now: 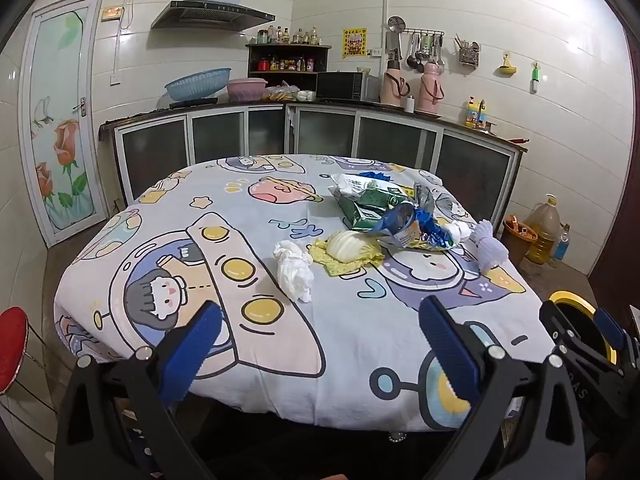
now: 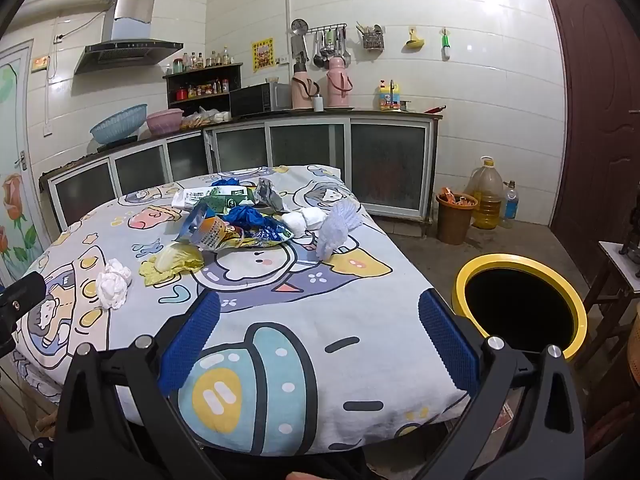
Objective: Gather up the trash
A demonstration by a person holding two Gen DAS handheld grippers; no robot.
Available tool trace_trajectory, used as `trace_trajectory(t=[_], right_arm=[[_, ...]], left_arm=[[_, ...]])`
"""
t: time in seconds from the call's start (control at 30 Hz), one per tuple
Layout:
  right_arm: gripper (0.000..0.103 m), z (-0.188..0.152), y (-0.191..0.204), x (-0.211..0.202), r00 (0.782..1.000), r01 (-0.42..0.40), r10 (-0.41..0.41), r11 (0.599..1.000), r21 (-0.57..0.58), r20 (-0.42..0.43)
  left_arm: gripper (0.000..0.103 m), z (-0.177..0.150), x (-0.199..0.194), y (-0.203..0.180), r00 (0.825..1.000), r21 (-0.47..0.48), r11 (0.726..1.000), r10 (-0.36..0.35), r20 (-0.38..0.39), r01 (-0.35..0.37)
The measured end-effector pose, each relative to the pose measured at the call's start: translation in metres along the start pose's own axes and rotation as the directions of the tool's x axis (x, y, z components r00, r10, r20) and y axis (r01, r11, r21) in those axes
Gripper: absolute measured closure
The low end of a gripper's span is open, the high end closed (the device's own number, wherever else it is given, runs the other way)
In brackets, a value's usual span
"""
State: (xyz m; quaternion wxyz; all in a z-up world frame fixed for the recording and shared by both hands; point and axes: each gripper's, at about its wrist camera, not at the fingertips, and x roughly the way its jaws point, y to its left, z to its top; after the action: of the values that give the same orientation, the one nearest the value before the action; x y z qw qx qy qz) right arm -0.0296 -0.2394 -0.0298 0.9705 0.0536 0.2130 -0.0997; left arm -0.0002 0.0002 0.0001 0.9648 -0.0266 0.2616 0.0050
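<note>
Trash lies on a round table with a cartoon cloth point(image 1: 280, 340) point(image 2: 320, 340). A crumpled white tissue point(image 1: 295, 271) point(image 2: 113, 283) lies nearest. Beyond it are a cabbage piece on yellow leaves point(image 1: 345, 249) point(image 2: 172, 262), a pile of green and blue wrappers point(image 1: 384, 210) point(image 2: 236, 220), a second white tissue point(image 1: 458, 231) point(image 2: 304, 218) and a pale foam net point(image 1: 490, 246) point(image 2: 338, 226). My left gripper point(image 1: 320, 320) is open and empty above the table's near edge. My right gripper point(image 2: 320, 320) is open and empty too. A yellow-rimmed bin point(image 2: 520, 304) point(image 1: 580, 312) stands on the floor at the table's right.
Kitchen cabinets point(image 1: 320, 136) point(image 2: 304, 140) run along the back wall behind the table. A brown bucket point(image 2: 456, 218) and an oil jug point(image 2: 486, 196) stand on the floor at the right. A red stool point(image 1: 12, 348) is at the left. A small white table point(image 2: 620, 264) stands by the brown door.
</note>
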Motion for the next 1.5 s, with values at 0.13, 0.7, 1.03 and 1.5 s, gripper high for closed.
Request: trace_trajectory(t=[0.13, 0.7, 1.03, 1.5], right_arm=[[0.008, 0.0004, 0.0001, -0.0003, 1.0, 0.0, 0.0, 1.0, -0.001, 0.003], [0.008, 0.0007, -0.001, 0.0003, 1.0, 0.0, 0.0, 1.0, 0.002, 0.002], [0.008, 0.0003, -0.0013, 0.0002, 1.0, 0.0, 0.0, 1.0, 0.003, 0.002], [0.008, 0.0, -0.0014, 0.0008, 1.0, 0.0, 0.0, 1.0, 0.003, 0.001]], left_arm=[[0.008, 0.0, 0.0003, 0.0001, 1.0, -0.002, 1.0, -0.001, -0.004, 0.001], [0.008, 0.0006, -0.0007, -0.0009, 1.0, -0.004, 1.0, -0.005, -0.008, 0.005], [0.008, -0.0018, 0.0026, -0.0023, 1.0, -0.005, 1.0, -0.007, -0.012, 0.007], [0.008, -0.0032, 0.0068, -0.0027, 1.0, -0.007, 1.0, -0.013, -0.023, 0.013]])
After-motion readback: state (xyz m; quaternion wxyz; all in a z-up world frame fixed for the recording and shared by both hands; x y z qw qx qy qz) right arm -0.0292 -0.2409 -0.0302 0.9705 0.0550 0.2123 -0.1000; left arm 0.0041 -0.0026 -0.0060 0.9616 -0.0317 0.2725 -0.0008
